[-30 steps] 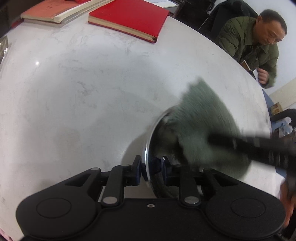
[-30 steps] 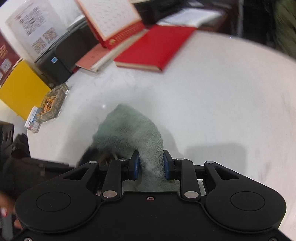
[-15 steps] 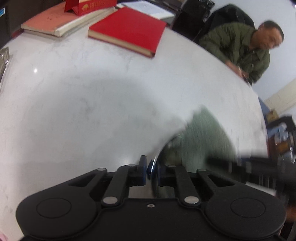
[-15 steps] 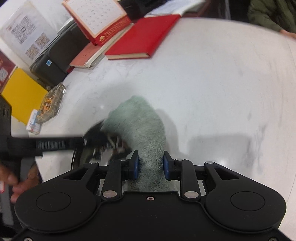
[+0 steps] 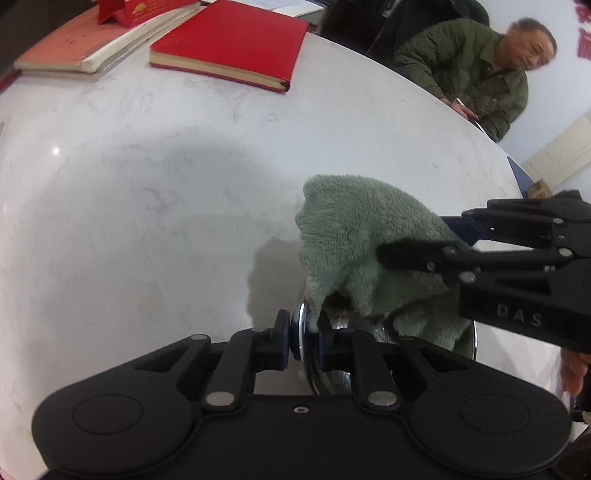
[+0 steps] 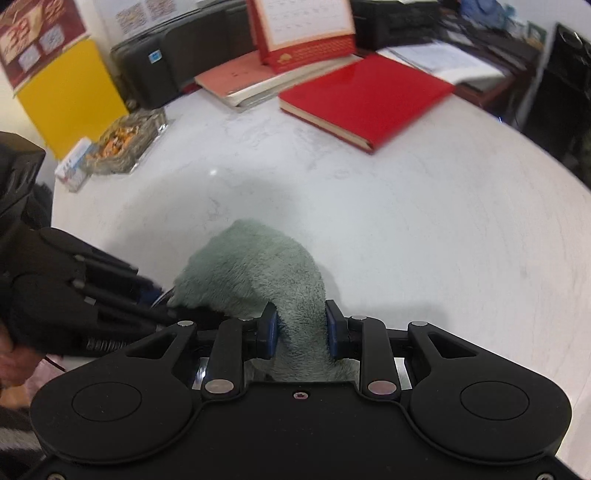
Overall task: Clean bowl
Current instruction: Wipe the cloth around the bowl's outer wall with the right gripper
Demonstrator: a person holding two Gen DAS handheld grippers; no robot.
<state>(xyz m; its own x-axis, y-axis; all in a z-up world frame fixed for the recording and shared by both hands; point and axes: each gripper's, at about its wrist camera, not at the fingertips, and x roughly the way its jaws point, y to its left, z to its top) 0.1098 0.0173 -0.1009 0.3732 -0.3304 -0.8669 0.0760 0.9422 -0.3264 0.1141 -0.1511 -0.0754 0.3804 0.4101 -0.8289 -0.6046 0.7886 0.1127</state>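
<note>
Bowl (image 5: pixel 332 369) tipped on edge, rim clamped by left hand-held gripper (image 5: pixel 303 341); right hand-held gripper (image 6: pixel 301 334) grasps green cloth (image 6: pixel 258 273)

The bowl (image 5: pixel 334 328) is mostly hidden under the green cloth (image 5: pixel 354 236) (only a rim sliver shows); the red book (image 6: pixel 364 98) is blurred; the far calendar (image 6: pixel 306 29) is cropped.

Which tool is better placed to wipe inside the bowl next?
The right tool: it already grips the cloth over the bowl. The left tool is clamped on the bowl's rim.
</note>
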